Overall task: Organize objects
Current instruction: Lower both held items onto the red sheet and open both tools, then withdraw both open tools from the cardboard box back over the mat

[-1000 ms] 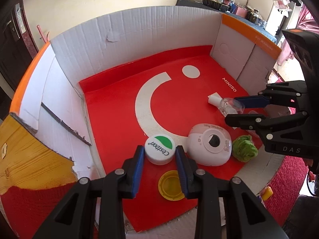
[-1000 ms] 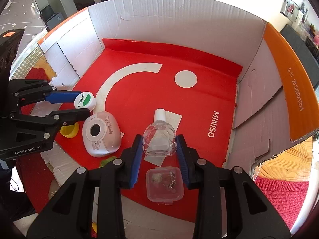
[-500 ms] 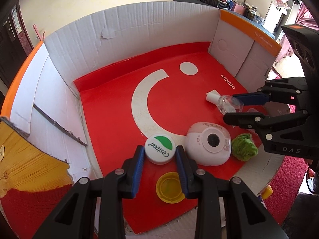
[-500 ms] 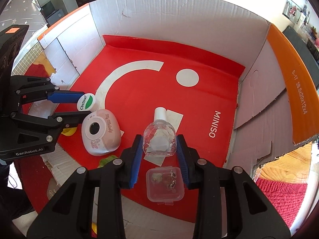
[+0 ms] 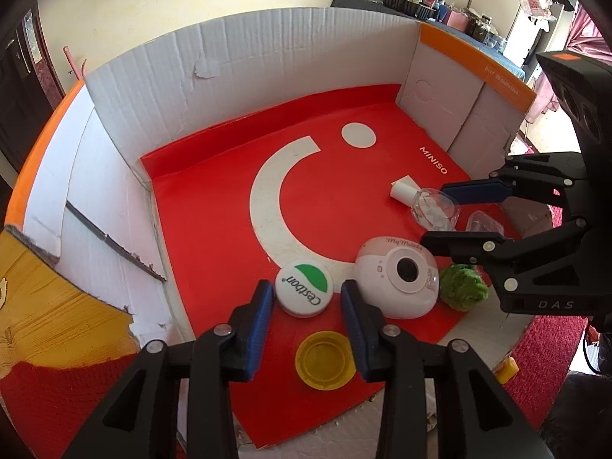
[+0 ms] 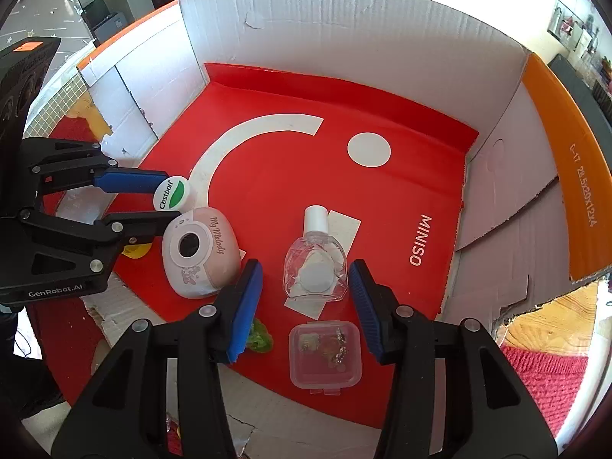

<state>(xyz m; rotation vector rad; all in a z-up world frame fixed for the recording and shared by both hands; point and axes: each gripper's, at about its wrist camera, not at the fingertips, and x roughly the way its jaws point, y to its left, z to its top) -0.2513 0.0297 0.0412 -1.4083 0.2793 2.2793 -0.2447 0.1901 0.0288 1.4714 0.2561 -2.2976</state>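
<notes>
1. Left wrist view: our left gripper [image 5: 308,298] is spread wide around the white Cestbon jar [image 5: 304,288], blue pads clear of its sides.
2. Our right gripper [image 6: 306,279] likewise stands wide around the clear bottle [image 6: 314,266], which lies flat, white cap pointing away.
3. All sits in a cardboard box [image 5: 237,65] with white walls on three sides; the red floor [image 5: 214,222] behind the items is bare.
4. One lidded clear container [image 6: 325,355] holds small bits we cannot identify.
5. We count one pink My Melody device [image 6: 201,254], one yellow cap [image 5: 324,359], one green clump [image 5: 463,287].
</notes>
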